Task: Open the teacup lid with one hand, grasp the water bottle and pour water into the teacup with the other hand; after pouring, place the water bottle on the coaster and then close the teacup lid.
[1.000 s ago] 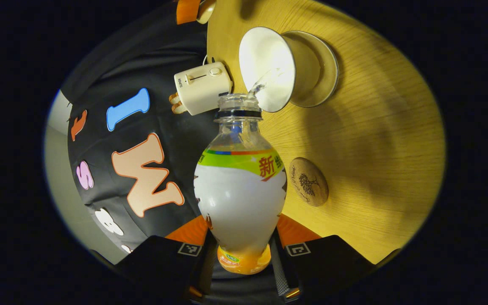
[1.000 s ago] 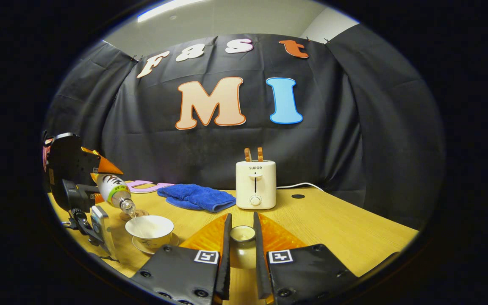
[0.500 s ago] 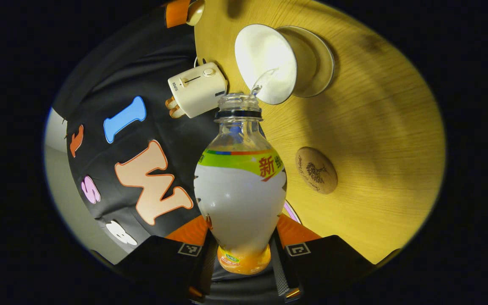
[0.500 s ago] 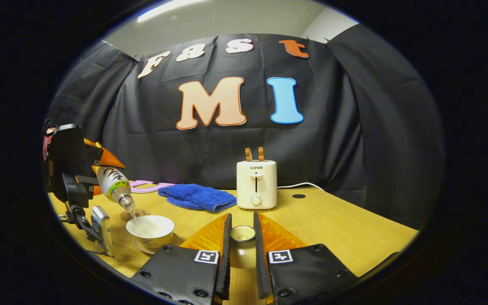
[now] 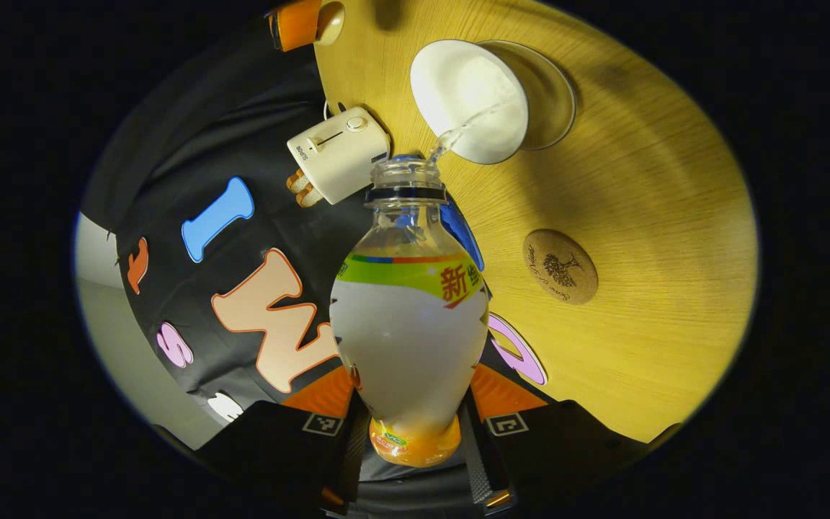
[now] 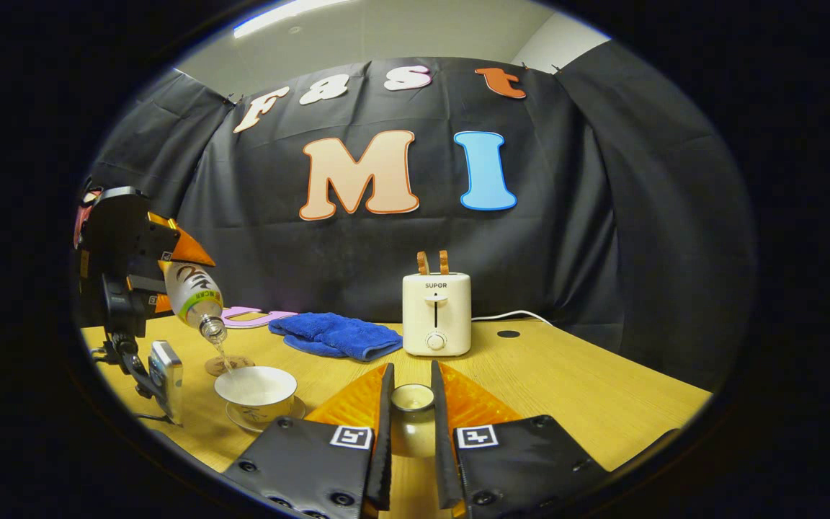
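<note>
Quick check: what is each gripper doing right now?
Left gripper: shut on the water bottle, pouring into the teacup.
Right gripper: shut on the teacup lid.

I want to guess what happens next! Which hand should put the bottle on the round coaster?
Probably the left: its tool already grips the clear plastic water bottle, and the round cork coaster lies close beside it. The right tool is busy holding the teacup lid.

Your left gripper [image 6: 170,285] has lifted the water bottle [image 6: 195,299] higher at the left of the right gripper view. The neck now stands clear above the teacup [image 6: 255,387], and the stream [image 6: 222,355] falls farther.
</note>
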### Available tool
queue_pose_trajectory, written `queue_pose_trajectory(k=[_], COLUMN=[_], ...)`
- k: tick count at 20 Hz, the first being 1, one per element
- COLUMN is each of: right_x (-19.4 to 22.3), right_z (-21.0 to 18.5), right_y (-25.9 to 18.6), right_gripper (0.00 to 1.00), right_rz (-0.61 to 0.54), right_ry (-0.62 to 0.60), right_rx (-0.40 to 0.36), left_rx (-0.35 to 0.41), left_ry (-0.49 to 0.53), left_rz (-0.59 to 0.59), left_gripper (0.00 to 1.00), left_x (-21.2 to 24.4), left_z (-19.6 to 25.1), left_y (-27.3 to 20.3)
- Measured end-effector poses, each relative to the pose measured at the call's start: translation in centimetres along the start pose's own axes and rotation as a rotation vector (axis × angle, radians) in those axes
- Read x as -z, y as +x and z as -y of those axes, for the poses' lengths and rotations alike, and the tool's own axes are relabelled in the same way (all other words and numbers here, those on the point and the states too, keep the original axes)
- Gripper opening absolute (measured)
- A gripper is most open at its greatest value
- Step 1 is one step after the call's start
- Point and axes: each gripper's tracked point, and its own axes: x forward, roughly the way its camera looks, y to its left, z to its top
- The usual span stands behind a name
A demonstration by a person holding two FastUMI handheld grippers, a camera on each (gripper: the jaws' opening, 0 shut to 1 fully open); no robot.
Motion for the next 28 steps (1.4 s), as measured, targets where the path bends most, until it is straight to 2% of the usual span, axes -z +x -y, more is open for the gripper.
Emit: queue_pose_trajectory(k=[8,12,14,16,19,24,25,28], right_x=[-0.1,-0.1,0.0,-0.1,-0.1,-0.1,-0.2,-0.2], right_z=[-0.1,0.0,-0.1,-0.1,-0.1,-0.2,-0.2,-0.1], right_y=[0.0,0.0,0.0,-0.1,-0.2,-0.3,-0.3,-0.3], right_gripper=[0.28,0.29,0.28,0.29,0.29,0.29,0.28,0.29], right_rz=[0.000,0.000,0.000,0.001,0.000,-0.001,-0.001,-0.001], right_ry=[0.000,0.001,0.000,0.000,0.000,0.000,0.000,-0.001], right_rx=[-0.006,-0.007,-0.007,-0.008,-0.008,-0.009,-0.009,-0.008], left_rx=[0.002,0.021,0.044,0.082,0.132,0.181,0.172,0.136], left_ry=[0.041,0.025,-0.027,-0.136,-0.357,-0.873,-0.994,-1.278], left_rz=[-0.001,0.009,0.026,0.048,0.078,0.102,0.118,0.171], left_gripper=[0.57,0.57,0.56,0.56,0.56,0.55,0.59,0.55], left_x=[-0.4,-1.0,-1.3,-1.7,-2.4,-2.8,-2.8,-2.8], left_z=[-0.9,0.1,1.4,2.9,4.8,6.6,6.3,5.6], left_y=[-0.3,0.1,0.3,0.3,0.2,0.4,0.1,-0.3])
